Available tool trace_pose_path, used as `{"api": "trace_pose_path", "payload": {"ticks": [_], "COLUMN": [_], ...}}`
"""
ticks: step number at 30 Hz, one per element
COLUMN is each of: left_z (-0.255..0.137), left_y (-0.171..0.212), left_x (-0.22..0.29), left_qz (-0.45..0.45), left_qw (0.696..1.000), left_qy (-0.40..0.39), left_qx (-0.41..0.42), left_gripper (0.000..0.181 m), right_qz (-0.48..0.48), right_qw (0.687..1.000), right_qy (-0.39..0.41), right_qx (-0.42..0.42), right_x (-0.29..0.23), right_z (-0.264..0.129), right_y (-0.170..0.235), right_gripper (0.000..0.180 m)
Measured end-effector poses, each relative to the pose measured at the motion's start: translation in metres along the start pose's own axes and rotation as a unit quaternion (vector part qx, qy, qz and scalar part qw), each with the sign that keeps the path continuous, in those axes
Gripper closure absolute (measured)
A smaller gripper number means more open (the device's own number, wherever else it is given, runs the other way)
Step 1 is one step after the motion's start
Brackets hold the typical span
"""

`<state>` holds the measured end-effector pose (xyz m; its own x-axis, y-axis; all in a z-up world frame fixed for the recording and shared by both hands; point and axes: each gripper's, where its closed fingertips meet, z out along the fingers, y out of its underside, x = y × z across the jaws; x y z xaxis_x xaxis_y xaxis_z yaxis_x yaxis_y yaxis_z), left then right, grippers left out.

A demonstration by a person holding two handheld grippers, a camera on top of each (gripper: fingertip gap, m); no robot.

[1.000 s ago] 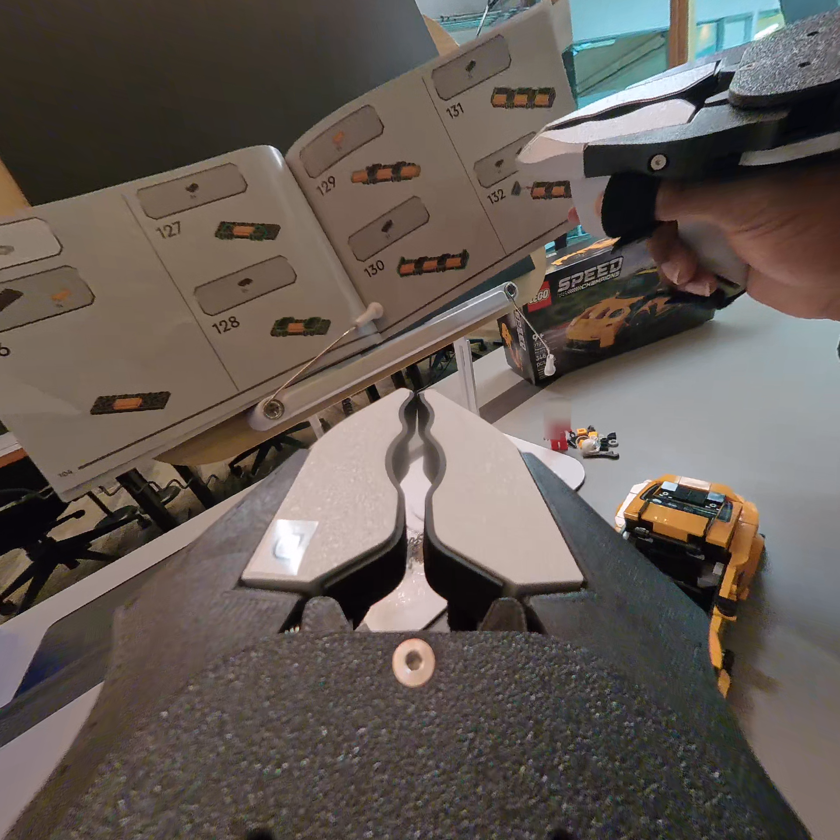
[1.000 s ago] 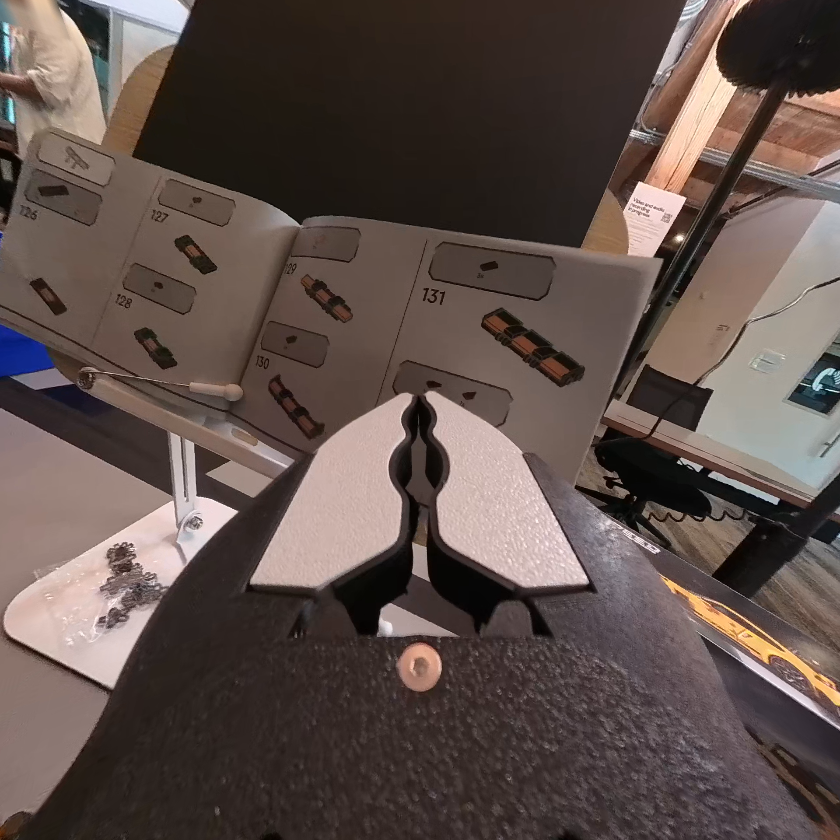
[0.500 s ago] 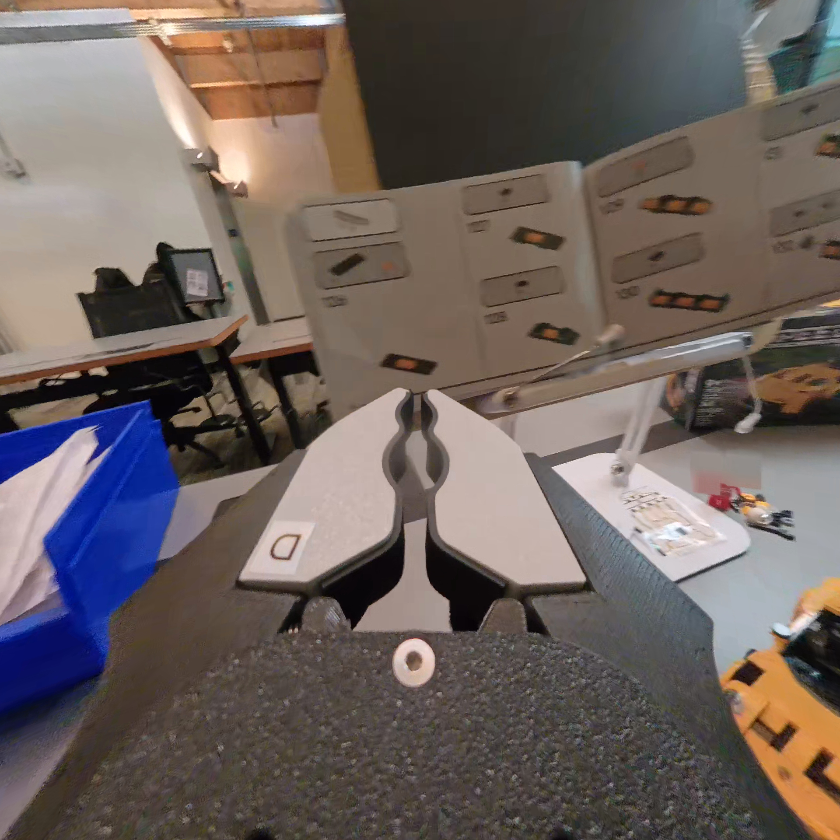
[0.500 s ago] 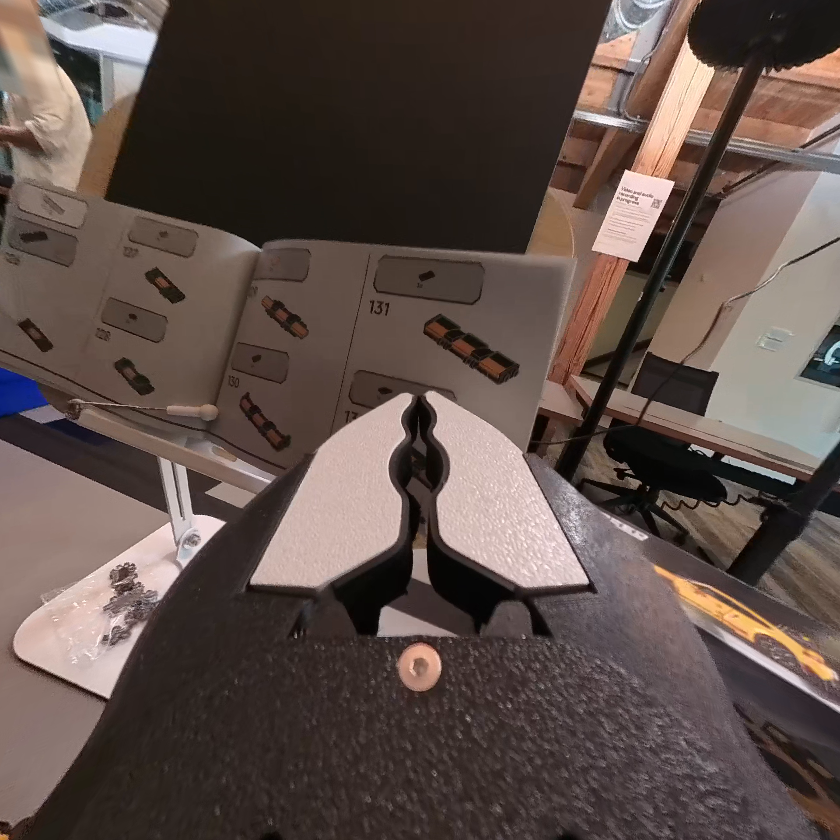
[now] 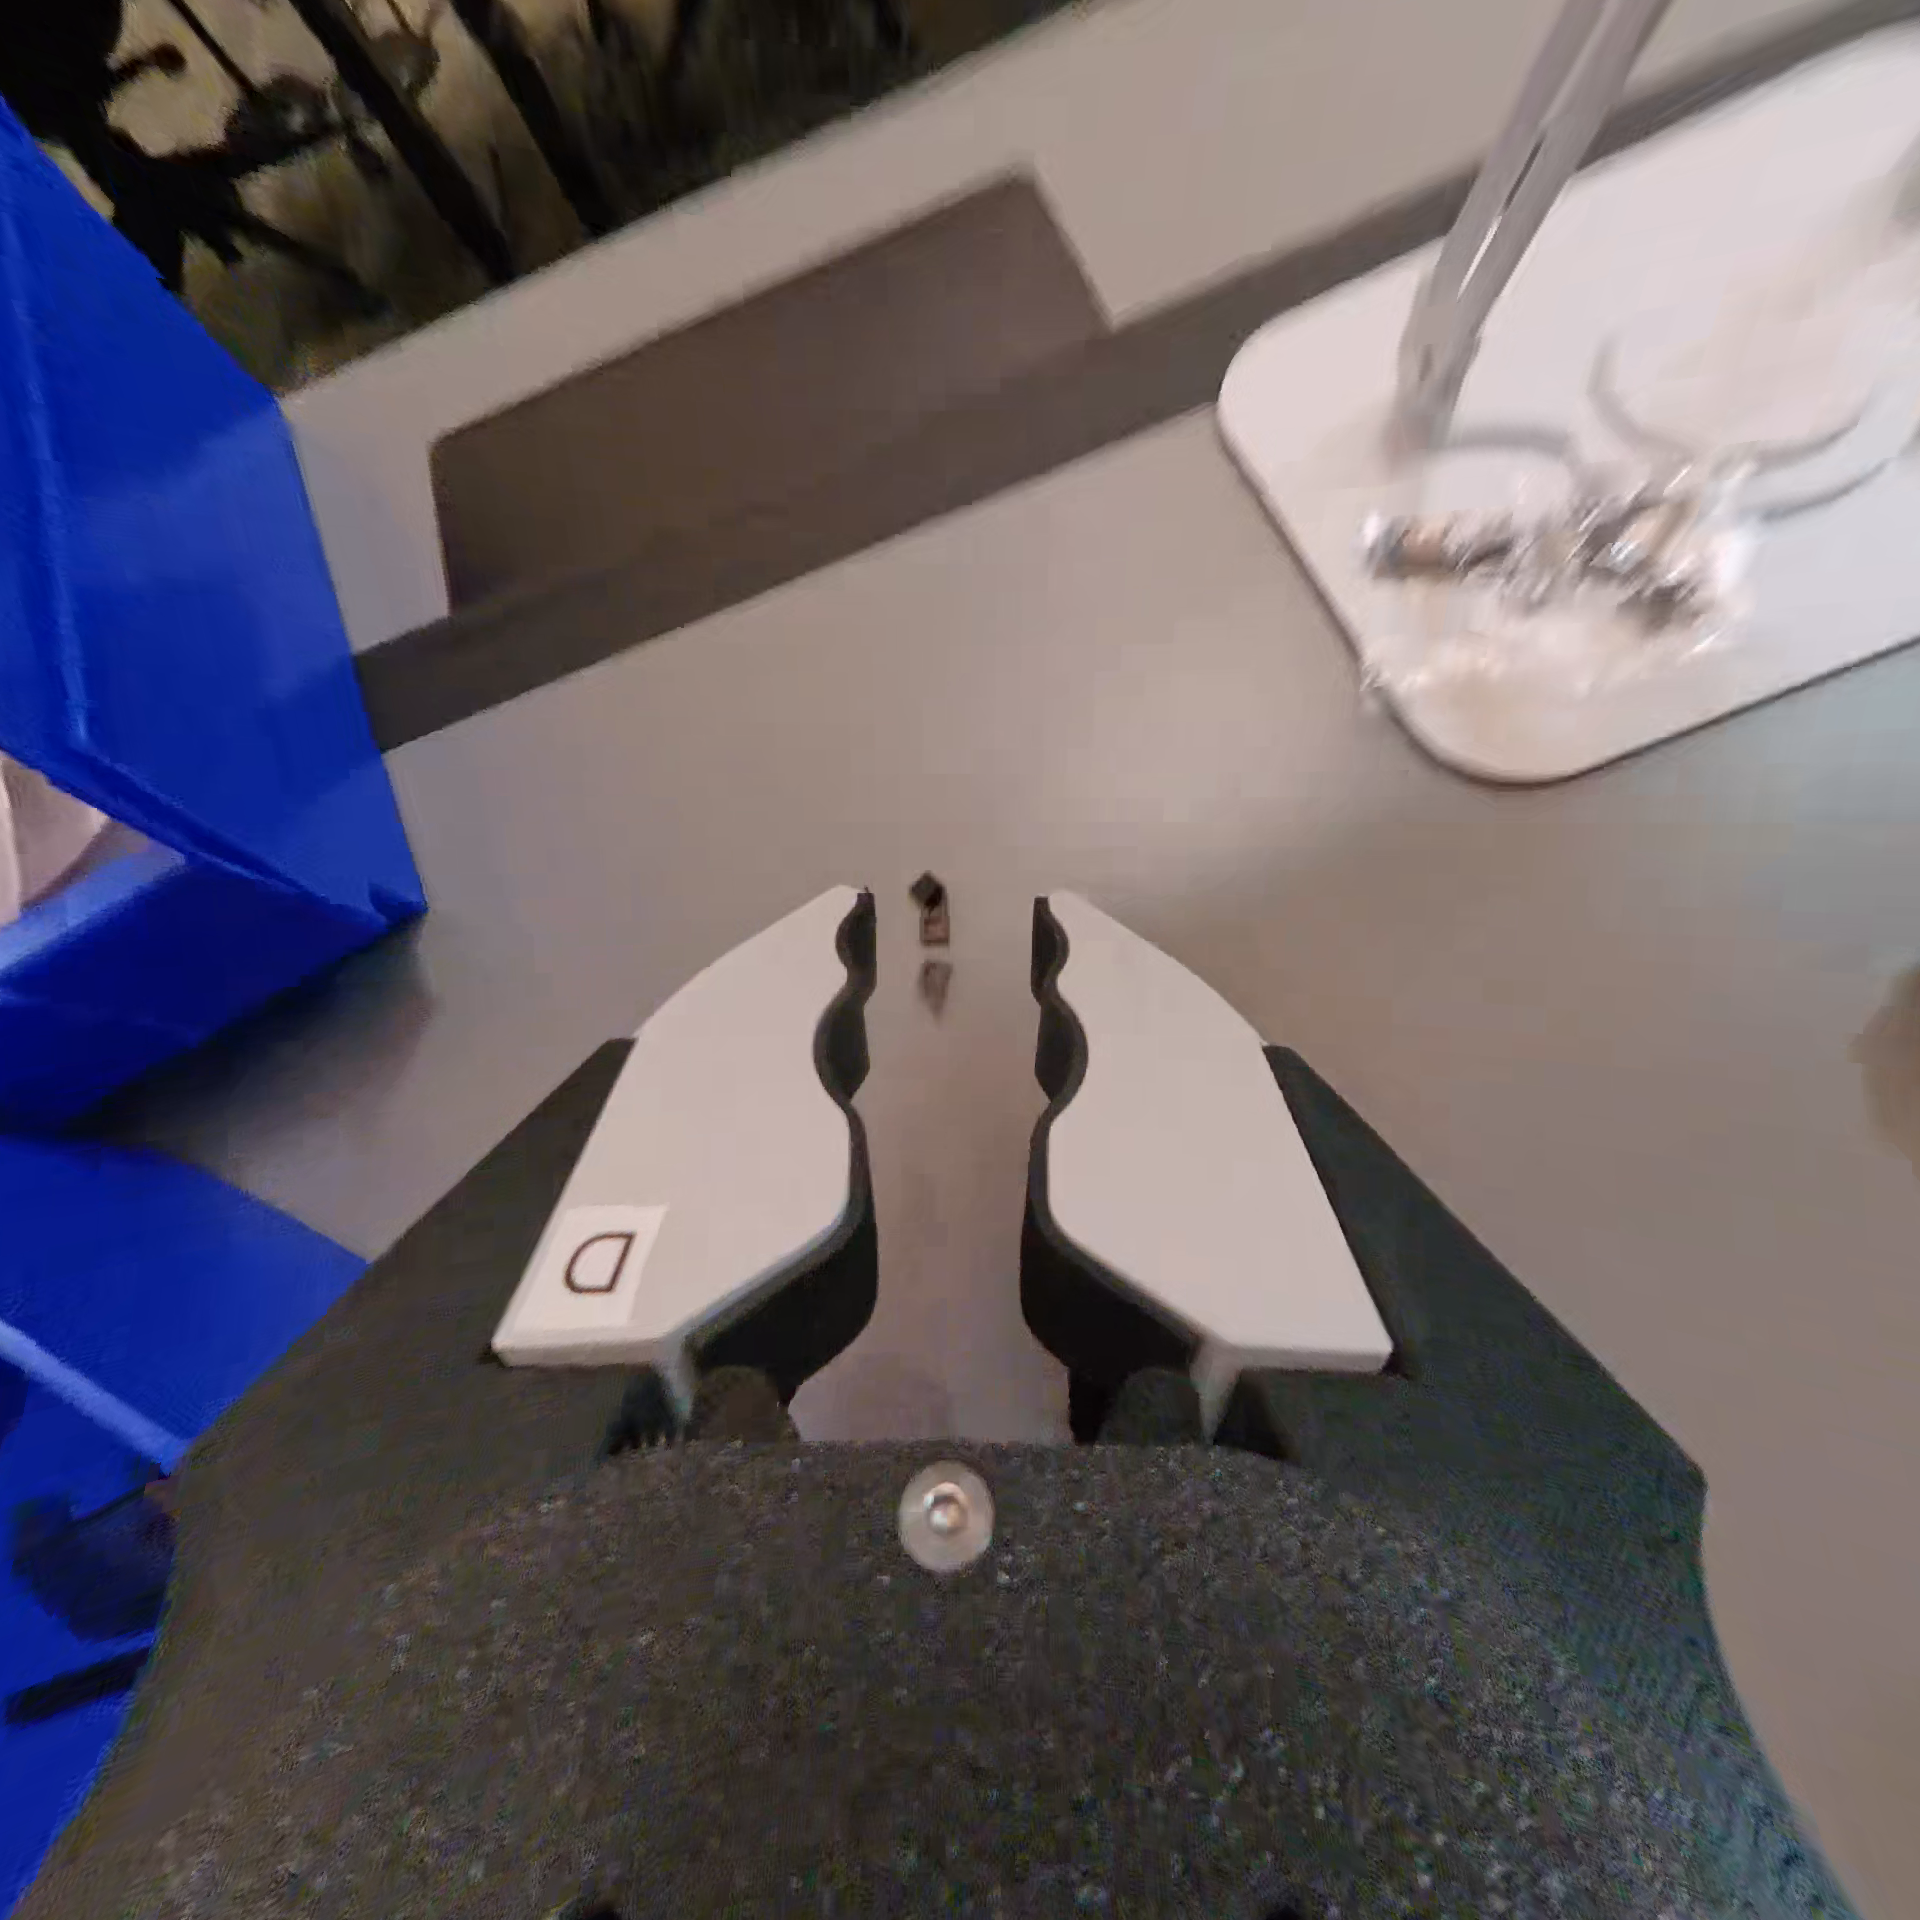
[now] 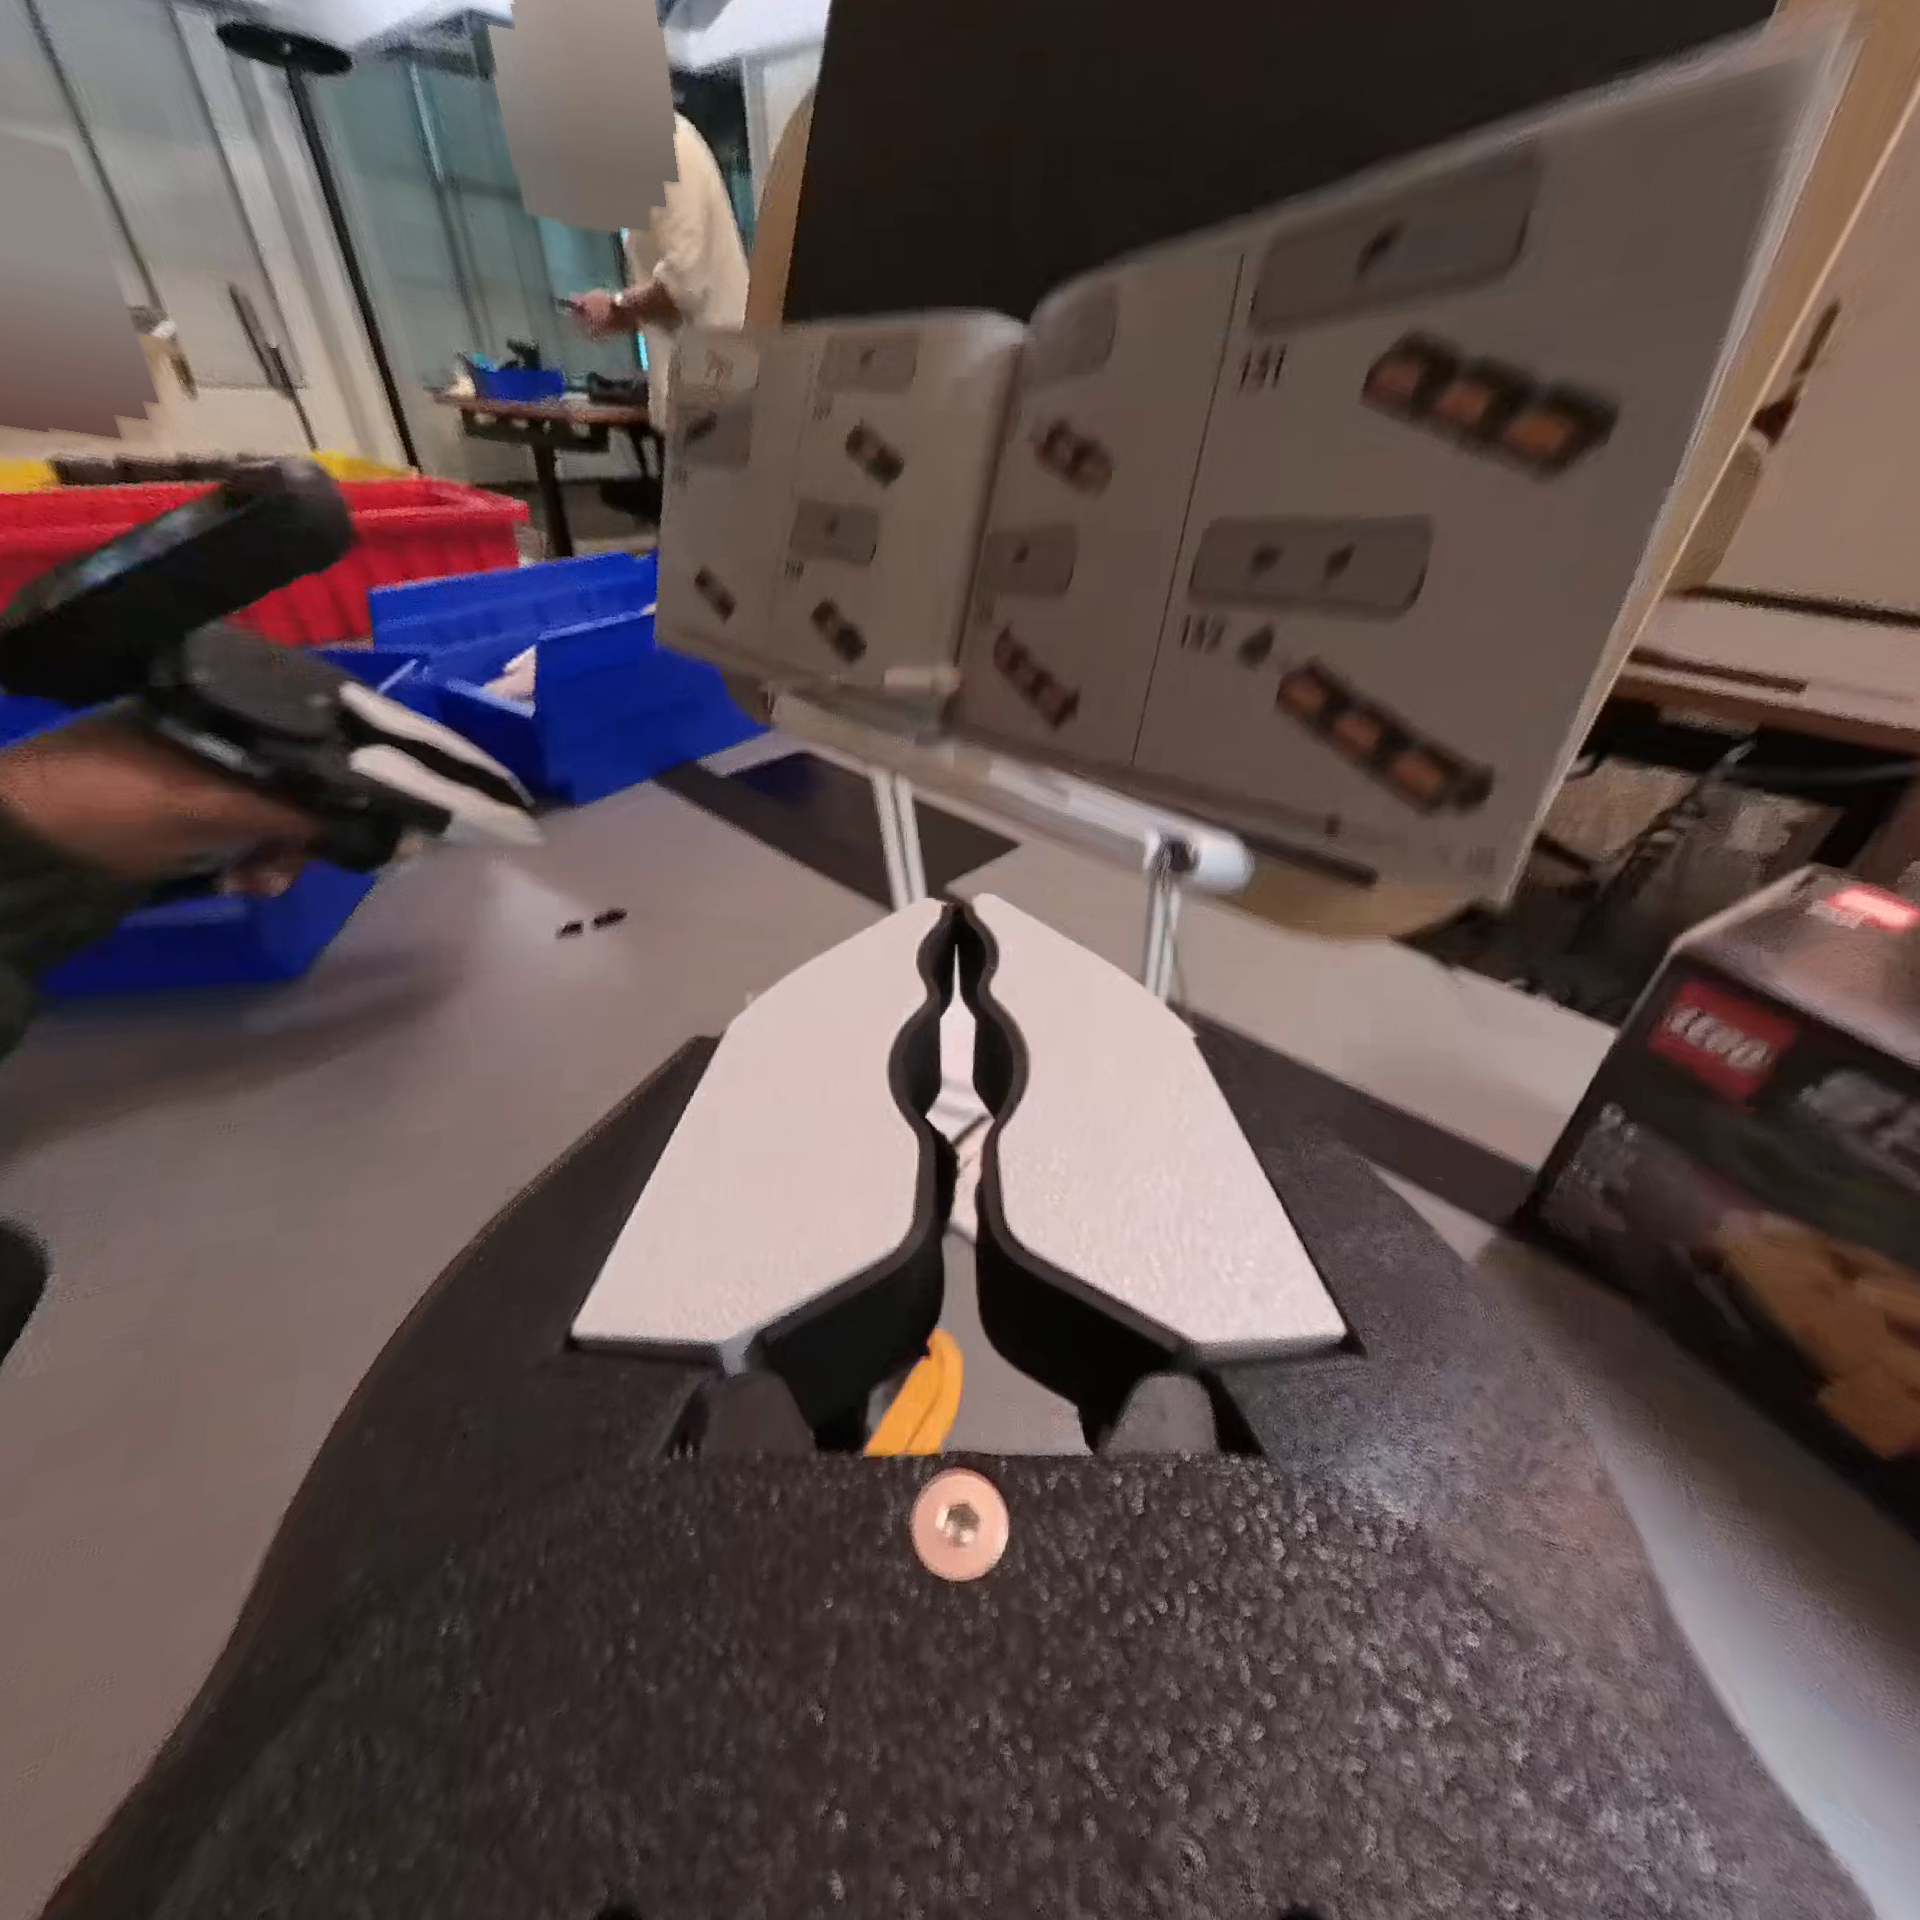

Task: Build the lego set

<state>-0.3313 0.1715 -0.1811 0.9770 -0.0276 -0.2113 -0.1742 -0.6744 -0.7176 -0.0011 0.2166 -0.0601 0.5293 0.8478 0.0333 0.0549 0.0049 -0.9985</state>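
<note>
A: Lego piece [image 5: 928,910], small and black, lies on the grey table [image 5: 1351,1039]. Where is it against the left gripper [image 5: 945,902]?

B: Just ahead of the gap between the two fingertips, nearer the left finger [image 5: 748,1122] than the right one. The jaws stand wide apart and hold nothing. Whether the tips touch the table, I cannot tell.

A: In the right wrist view?

B: Two small black pieces [image 6: 590,921] lie close together on the table, below and ahead of the left gripper [image 6: 499,805], which a hand [image 6: 135,800] holds out over them.

A: And the right gripper [image 6: 954,912]?

B: Its jaws are closed, tips meeting, nothing between them. A bit of yellow [image 6: 920,1397] shows through the gap at the finger roots; too little shows to tell what it is.

A: What else is around?

B: A blue bin [image 5: 156,582] stands to the left of the left gripper. The white stand base [image 5: 1507,665] lies to the right, with a clear bag [image 5: 1538,561] of small parts on it, blurred. The open booklet [image 6: 1195,499] rests on the stand, and the set's box [image 6: 1766,1143] stands to its right. Red bins [image 6: 416,540] and more blue ones sit farther back, where a person [image 6: 675,249] stands.
</note>
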Motion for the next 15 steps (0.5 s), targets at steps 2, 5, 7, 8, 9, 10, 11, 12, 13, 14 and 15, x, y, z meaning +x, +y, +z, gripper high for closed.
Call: {"api": "trace_pose_path", "payload": {"ticks": [2, 5, 7, 8, 9, 10, 11, 12, 13, 14, 15], "left_z": [0.013, 0.027, 0.033, 0.036, 0.039, 0.042, 0.044, 0.047, 0.049, 0.051, 0.053], "left_y": [0.01, 0.03, 0.042, 0.049, 0.054, 0.057, 0.058, 0.057, 0.056, 0.055, 0.055], "left_x": [-0.004, 0.001, 0.002, 0.001, -0.002, -0.003, -0.001, -0.003, -0.005, -0.004, -0.003], "left_qz": [0.031, 0.055, 0.076, 0.08, 0.085, 0.084, 0.077, 0.074, 0.069, 0.066, 0.063], "left_qw": [0.998, 0.986, 0.972, 0.964, 0.957, 0.951, 0.948, 0.947, 0.947, 0.946, 0.944], "left_qy": [-0.019, 0.004, 0.024, 0.035, 0.04, 0.05, 0.065, 0.066, 0.065, 0.07, 0.075], "left_qx": [-0.058, -0.158, -0.221, -0.25, -0.276, -0.292, -0.302, -0.304, -0.308, -0.311, -0.314], "left_gripper": [0.156, 0.157, 0.157, 0.156, 0.156, 0.158, 0.157, 0.158, 0.158, 0.158, 0.158], "right_qz": [-0.005, -0.025, -0.032, -0.034, -0.035, -0.034, -0.032, -0.03, -0.03, -0.031, -0.032], "right_qw": [1.0, 0.999, 0.998, 0.998, 0.998, 0.998, 0.998, 0.998, 0.998, 0.998, 0.998], "right_qy": [-0.01, -0.016, -0.024, -0.027, -0.031, -0.034, -0.037, -0.041, -0.044, -0.044, -0.046], "right_qx": [-0.016, -0.038, -0.04, -0.038, -0.035, -0.033, -0.03, -0.03, -0.03, -0.029, -0.028], "right_x": [-0.004, -0.006, -0.008, -0.009, -0.009, -0.01, -0.01, -0.011, -0.011, -0.011, -0.011], "right_z": [-0.012, -0.024, -0.03, -0.031, -0.033, -0.034, -0.034, -0.035, -0.036, -0.037, -0.038], "right_y": [0.019, 0.038, 0.043, 0.044, 0.044, 0.044, 0.044, 0.044, 0.045, 0.045, 0.045], "right_gripper": [0.18, 0.18, 0.18, 0.18, 0.18, 0.18, 0.18, 0.18, 0.18, 0.18, 0.18]}}
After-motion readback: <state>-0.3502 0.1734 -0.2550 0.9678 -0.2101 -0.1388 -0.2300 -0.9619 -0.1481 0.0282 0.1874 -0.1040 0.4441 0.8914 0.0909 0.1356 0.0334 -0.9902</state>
